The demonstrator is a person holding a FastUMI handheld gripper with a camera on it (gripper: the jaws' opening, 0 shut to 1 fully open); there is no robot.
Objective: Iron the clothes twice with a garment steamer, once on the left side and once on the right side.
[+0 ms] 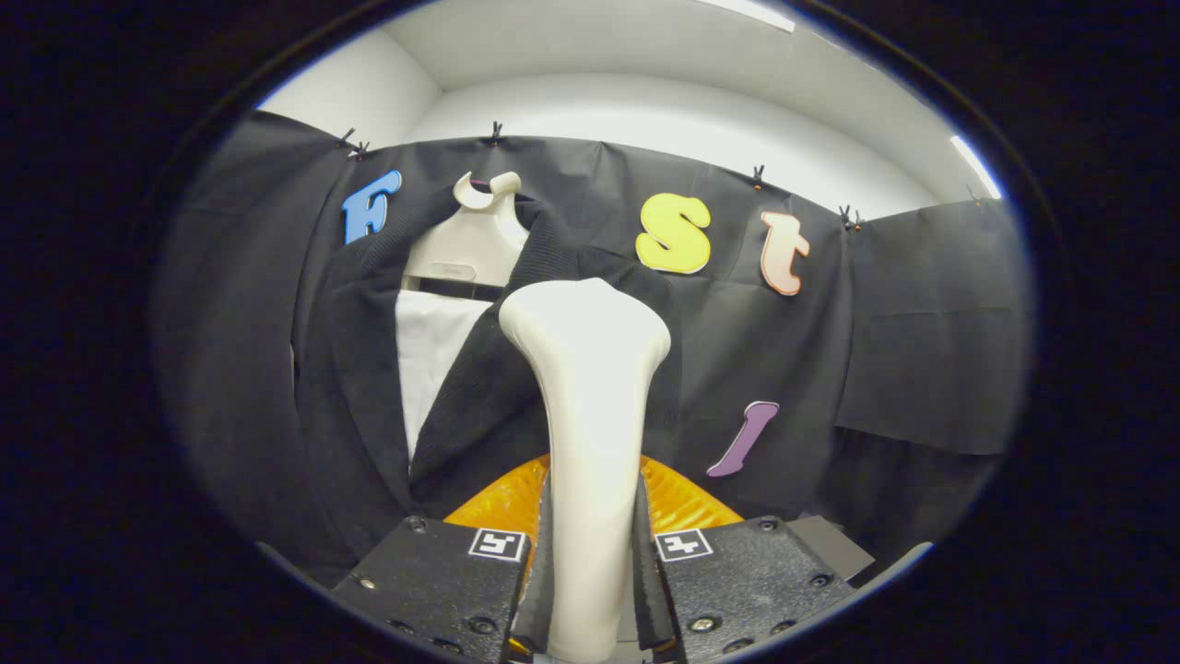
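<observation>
A wide black cloth wall (885, 304) is hung at the back, and it is held up along its top edge by small black clips (758, 174). Plain white room walls (664, 115) are seen above it, with a bright ceiling light strip (975, 166).

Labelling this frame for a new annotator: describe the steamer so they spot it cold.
Start at the dark jacket hanging on a pale hanger against the black cloth wall. In front of its right lapel stands the garment steamer, its handle clamped between the gripper fingers. It is the cream, glossy, stem-like piece flaring to a wide rounded head, unlike the matte fabric around it.
</observation>
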